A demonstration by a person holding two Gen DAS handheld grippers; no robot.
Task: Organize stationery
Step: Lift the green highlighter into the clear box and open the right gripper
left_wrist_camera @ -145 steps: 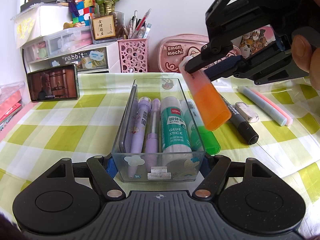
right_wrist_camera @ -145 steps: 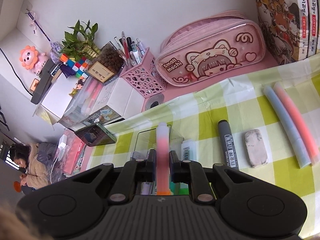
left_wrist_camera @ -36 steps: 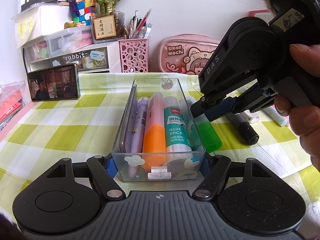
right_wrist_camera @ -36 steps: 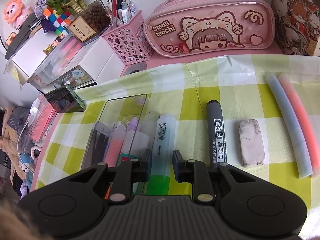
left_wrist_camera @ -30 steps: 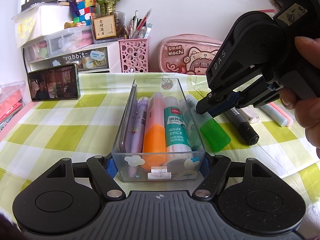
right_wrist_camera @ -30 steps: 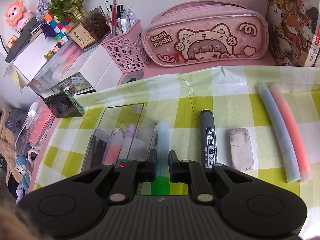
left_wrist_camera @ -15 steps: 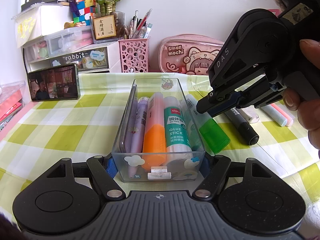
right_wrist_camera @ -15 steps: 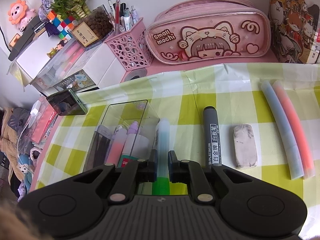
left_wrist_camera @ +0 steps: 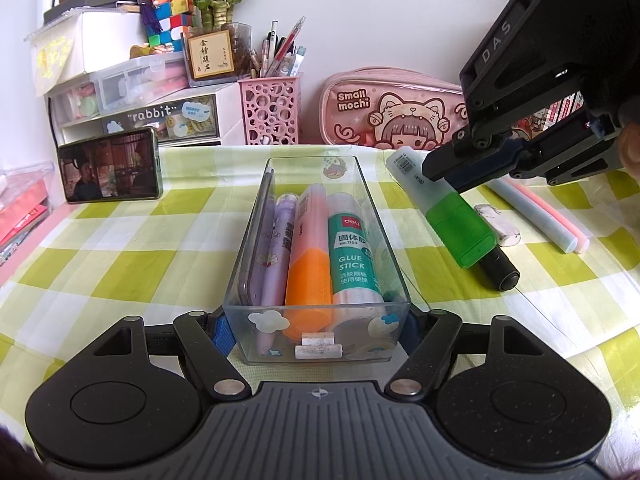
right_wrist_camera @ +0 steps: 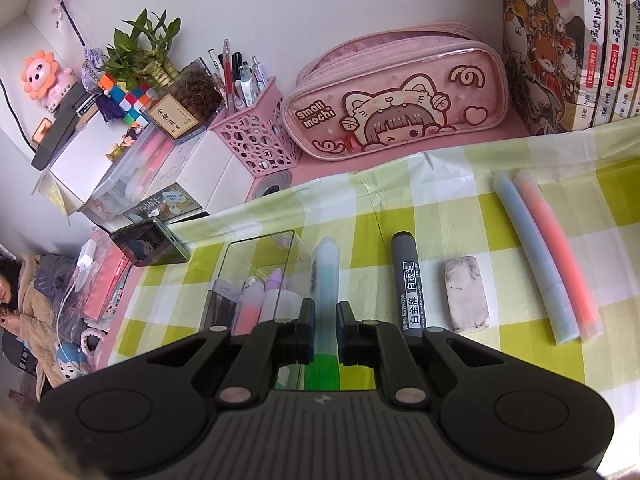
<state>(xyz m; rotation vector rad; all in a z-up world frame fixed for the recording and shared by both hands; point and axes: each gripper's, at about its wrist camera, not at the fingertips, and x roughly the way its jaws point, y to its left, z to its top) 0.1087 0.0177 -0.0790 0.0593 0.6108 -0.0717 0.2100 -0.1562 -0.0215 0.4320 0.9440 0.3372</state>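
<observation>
A clear plastic box (left_wrist_camera: 245,248) stands lengthwise on the checked cloth, and my left gripper (left_wrist_camera: 318,332) is shut on its near end. Inside lie purple pens (left_wrist_camera: 280,240), an orange highlighter (left_wrist_camera: 310,256) and a glue stick (left_wrist_camera: 352,256). My right gripper (right_wrist_camera: 323,320) is shut on a green highlighter (right_wrist_camera: 326,272). In the left wrist view the green highlighter (left_wrist_camera: 452,208) hangs tilted above the cloth, right of the box. A black marker (right_wrist_camera: 408,280), an eraser (right_wrist_camera: 466,300), a blue highlighter (right_wrist_camera: 532,260) and a pink highlighter (right_wrist_camera: 560,256) lie to the right.
Along the back wall stand a pink pencil case (right_wrist_camera: 396,108), a pink pen holder (right_wrist_camera: 260,140), white drawers (left_wrist_camera: 140,116) and books (right_wrist_camera: 560,40). A phone (left_wrist_camera: 108,164) leans at the far left. A person sits off the table's left side in the right wrist view.
My right gripper has risen with the green highlighter, lifting it off the cloth and slightly rightwards away from the box. The left gripper and box have stayed put.
</observation>
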